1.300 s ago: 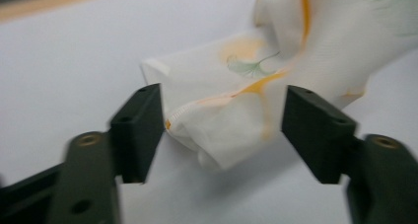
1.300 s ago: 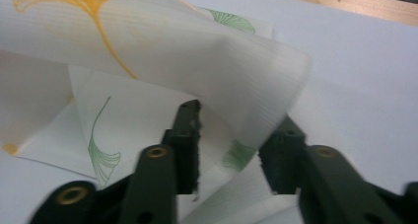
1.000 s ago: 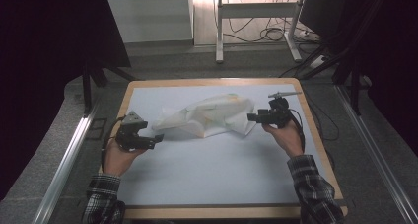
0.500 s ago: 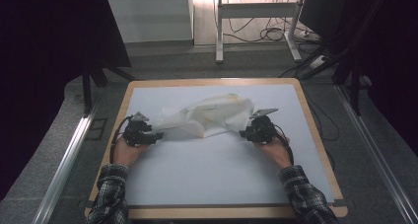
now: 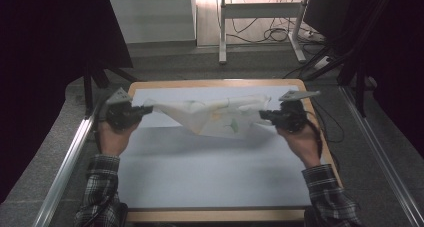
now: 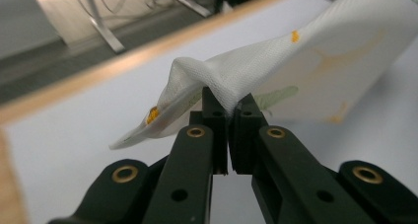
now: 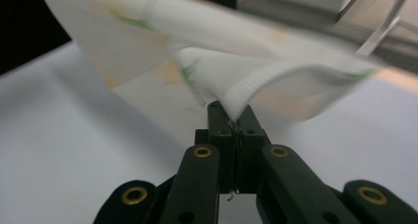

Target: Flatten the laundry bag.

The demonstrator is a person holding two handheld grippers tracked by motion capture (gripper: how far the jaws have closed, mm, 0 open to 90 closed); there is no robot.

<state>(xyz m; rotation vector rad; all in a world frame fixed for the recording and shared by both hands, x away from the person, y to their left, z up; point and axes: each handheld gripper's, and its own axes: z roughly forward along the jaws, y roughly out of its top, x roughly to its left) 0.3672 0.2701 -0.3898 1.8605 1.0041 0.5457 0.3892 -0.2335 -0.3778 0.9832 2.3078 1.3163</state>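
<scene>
At centre of high view: cloth [image 5: 220, 118], white with green and orange print, hung in the air between both grippers, above white mat [image 5: 200, 177] on table [image 5: 215, 83]. Long axis left to right across the frame, sagging mid-span, lowest fold near or touching the mat; contact not determinable.

Left gripper [image 5: 145, 109] at left end of cloth, right gripper [image 5: 264, 116] at right end; each level with the other, neither nearer. Jaws of both have just been closing and now stand together, clamped on cloth. Left gripper view: left gripper [image 6: 229, 108] pinching a bunched corner of cloth [image 6: 315, 56], fabric running off to upper right of frame. Right gripper view: right gripper [image 7: 231, 116] pinching a folded edge of cloth [image 7: 207, 46], fabric spreading to upper left.

Judgement: next move turns on pulling ends apart along the left-right axis to take out the sag; grip points appear to be on folds, not clean corners, so spread may come out skewed.

Hard to make out: which corners are held; number of layers in each pinch; far edge of cloth, folded under. Right gripper view blurred. Print pattern unclear. Forearms in checked sleeves cut off at bottom of high view.
</scene>
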